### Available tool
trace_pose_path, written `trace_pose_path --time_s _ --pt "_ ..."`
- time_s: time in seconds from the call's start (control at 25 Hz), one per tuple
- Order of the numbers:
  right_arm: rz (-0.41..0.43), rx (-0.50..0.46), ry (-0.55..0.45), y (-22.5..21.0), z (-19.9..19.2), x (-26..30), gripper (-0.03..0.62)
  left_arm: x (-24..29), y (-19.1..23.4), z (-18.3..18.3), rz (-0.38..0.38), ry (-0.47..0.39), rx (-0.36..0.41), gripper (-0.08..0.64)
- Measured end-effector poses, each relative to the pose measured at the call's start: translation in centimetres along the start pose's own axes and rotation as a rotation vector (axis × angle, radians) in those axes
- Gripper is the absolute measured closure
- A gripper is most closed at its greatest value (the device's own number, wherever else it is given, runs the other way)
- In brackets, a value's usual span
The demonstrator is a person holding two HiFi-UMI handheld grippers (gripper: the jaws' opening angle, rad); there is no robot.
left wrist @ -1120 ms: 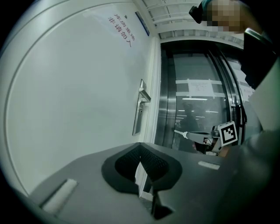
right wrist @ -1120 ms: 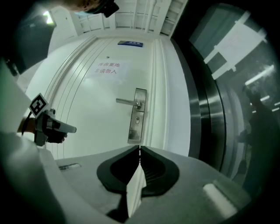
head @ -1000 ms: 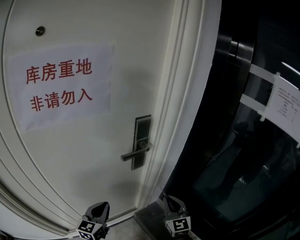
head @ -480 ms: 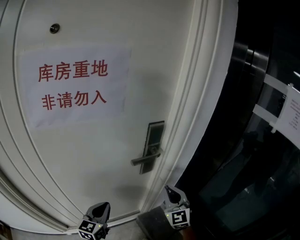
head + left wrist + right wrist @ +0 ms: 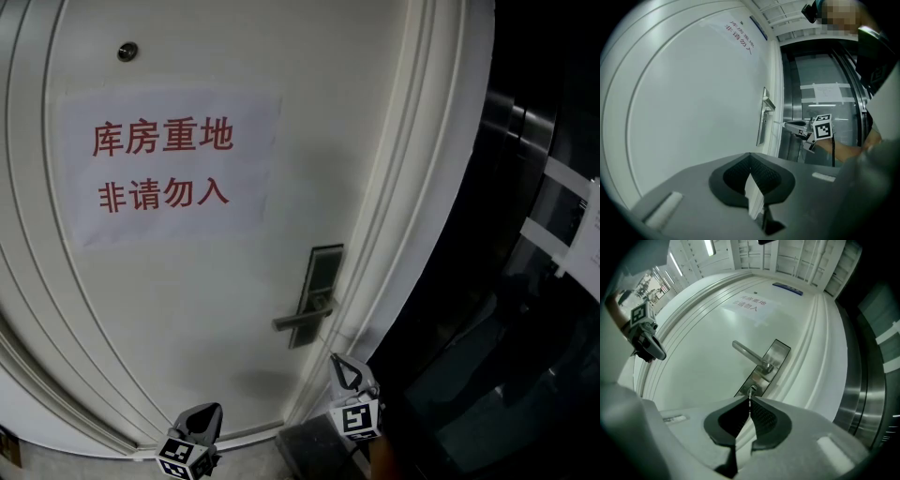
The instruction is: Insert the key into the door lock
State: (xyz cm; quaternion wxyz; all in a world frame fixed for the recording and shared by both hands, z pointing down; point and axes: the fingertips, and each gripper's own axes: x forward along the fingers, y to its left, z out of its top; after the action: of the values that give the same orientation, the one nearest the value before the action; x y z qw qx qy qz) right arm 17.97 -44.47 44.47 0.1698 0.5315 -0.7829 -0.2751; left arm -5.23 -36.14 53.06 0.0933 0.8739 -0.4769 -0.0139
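1. The key (image 5: 750,400) is clamped between the closed jaws of the right gripper (image 5: 751,397). Only a thin metal blade is seen, sticking out past the pad tips.
2. In the right gripper view the blade is lined up with the round keyhole (image 5: 753,389), which is set low in the steel lock plate (image 5: 768,363). It has not been inserted.
3. In the left gripper view the key's tip is seen short of the plate, with open space between them.
4. In the head view the right gripper (image 5: 337,361) is held just below and to the right of the lock plate (image 5: 322,281), close to the door frame (image 5: 422,187). No contact with the door (image 5: 187,309) is seen.
5. The lever handle (image 5: 302,321) is mounted across the lower part of the plate, and its free end is pointed away from the frame.
6. The left gripper (image 5: 750,157) is seen with its jaw tips together and nothing between them.
7. In the head view the left gripper (image 5: 204,412) is held low in front of the door, well apart from the lock and from the right gripper.
8. A paper notice (image 5: 169,164) printed in red characters is fixed to the white door above and to the left of the lock.
9. A dark glass panel (image 5: 525,309) is seen beyond the frame on the right.
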Motion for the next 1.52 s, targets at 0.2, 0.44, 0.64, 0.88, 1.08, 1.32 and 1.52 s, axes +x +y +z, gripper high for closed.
trace_pose_path --time_s 0.2,0.44,0.64,0.88,1.08,1.32,1.52 --pt "0.009 -0.067 0.004 -0.1 0.6 1.2 0.581 -0.2 0.2 0.1 0.012 -0.001 0.0 0.557" --pt "0.013 -0.208 0.042 0.0 0.1 2.5 0.581 -0.1 -0.1 0.0 0.012 -0.003 0.0 0.557" --pt "0.014 -0.251 0.051 -0.3 0.2 3.4 0.581 0.0 -0.2 0.0 0.012 -0.003 0.001 0.557" --pt "0.016 -0.303 0.072 -0.3 -0.4 4.2 0.581 -0.2 0.0 0.0 0.023 -0.002 0.002 0.557" --pt "0.012 -0.342 0.086 -0.6 -0.8 4.5 0.581 -0.2 0.0 -0.1 0.027 -0.002 0.002 0.557" --pt "0.005 -0.383 0.085 -0.8 -0.9 4.6 0.581 0.2 -0.2 0.0 0.022 -0.003 0.002 0.557" --pt "0.008 -0.412 0.072 -0.6 -0.2 4.8 0.581 0.5 -0.2 -0.1 0.02 -0.003 0.0 0.557"
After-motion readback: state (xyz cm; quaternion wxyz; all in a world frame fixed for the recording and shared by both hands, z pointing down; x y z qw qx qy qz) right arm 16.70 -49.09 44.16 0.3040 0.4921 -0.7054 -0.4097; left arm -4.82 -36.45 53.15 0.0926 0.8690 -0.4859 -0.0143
